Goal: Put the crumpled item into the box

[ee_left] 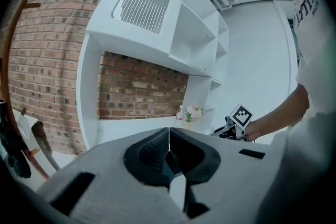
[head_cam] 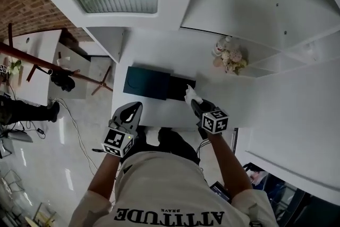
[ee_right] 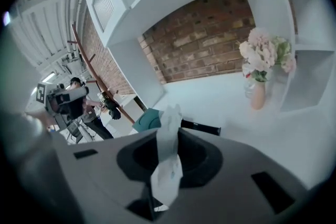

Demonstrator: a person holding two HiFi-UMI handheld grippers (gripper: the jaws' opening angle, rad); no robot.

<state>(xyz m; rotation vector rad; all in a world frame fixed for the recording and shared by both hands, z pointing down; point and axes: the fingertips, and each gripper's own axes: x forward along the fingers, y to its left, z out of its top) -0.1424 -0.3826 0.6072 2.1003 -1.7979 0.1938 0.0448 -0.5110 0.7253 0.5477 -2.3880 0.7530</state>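
Observation:
A crumpled white paper [ee_right: 168, 165] sticks up from between the jaws of my right gripper [ee_right: 169, 136], which is shut on it. In the head view the crumpled paper [head_cam: 192, 95] hangs at the right end of the dark teal box [head_cam: 147, 83], over its black part [head_cam: 180, 87], with the right gripper [head_cam: 197, 104] just in front of it. The teal box [ee_right: 148, 119] lies on the white table [head_cam: 159, 111] ahead of the right jaws. My left gripper [head_cam: 131, 110] hovers at the table's front edge, near the box's left end. Its jaws [ee_left: 169, 140] are shut with nothing between them.
A vase of pale flowers [head_cam: 229, 57] stands at the back right of the table, in front of white shelves [head_cam: 276, 13]. A wooden coat stand [head_cam: 58, 69] leans over the floor to the left. A person [ee_right: 71, 99] stands far off on the left.

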